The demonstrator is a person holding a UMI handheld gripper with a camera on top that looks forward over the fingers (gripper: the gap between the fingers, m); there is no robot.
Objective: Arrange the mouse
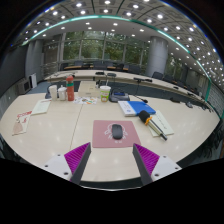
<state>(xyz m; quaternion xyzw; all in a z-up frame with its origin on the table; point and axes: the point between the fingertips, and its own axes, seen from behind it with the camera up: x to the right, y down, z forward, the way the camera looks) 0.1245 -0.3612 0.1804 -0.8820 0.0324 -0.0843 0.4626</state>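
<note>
A dark grey mouse [117, 131] lies on a pink mouse mat [100, 139] on a pale table [60, 130]. The mat sits just ahead of my fingers, centred between them. My gripper [111, 157] is open and empty, with the magenta pads [76, 155] spread wide apart over bare table. The mouse is beyond the fingertips, not between them.
Beyond the mat lie a blue notebook [138, 108], white papers [129, 106] and a dark tool with a yellow part [150, 122]. Cups and a red container [66, 90] stand further left, with papers [41, 106] and small items [21, 123] near the table's left side. Office desks fill the background.
</note>
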